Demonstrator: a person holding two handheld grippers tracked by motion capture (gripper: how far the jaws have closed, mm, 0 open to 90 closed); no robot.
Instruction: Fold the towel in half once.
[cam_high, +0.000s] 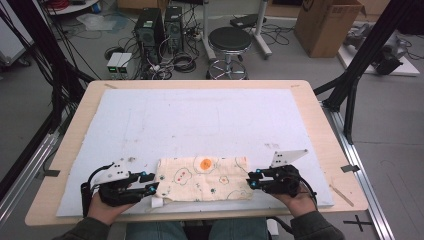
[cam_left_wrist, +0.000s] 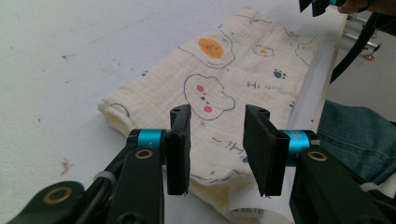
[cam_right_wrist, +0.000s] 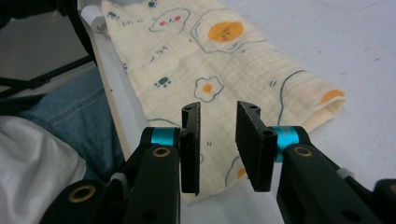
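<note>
Folded cloth (cam_high: 202, 178) flat on white mat (cam_high: 200, 120), near table's 6 o'clock edge, long side running 9 to 3. Cream fabric, printed eggs and clouds; orange yolk print near its 12 o'clock edge. White label poking out at 7 o'clock corner.

Left gripper (cam_high: 150, 182) at cloth's 9 o'clock end, jaws parted, empty, straddling short edge. Right gripper (cam_high: 254, 179) at 3 o'clock end, jaws likewise apart, nothing clasped, tips over that edge.

Stool (cam_high: 229, 42) on floor beyond table at 12 o'clock.
</note>
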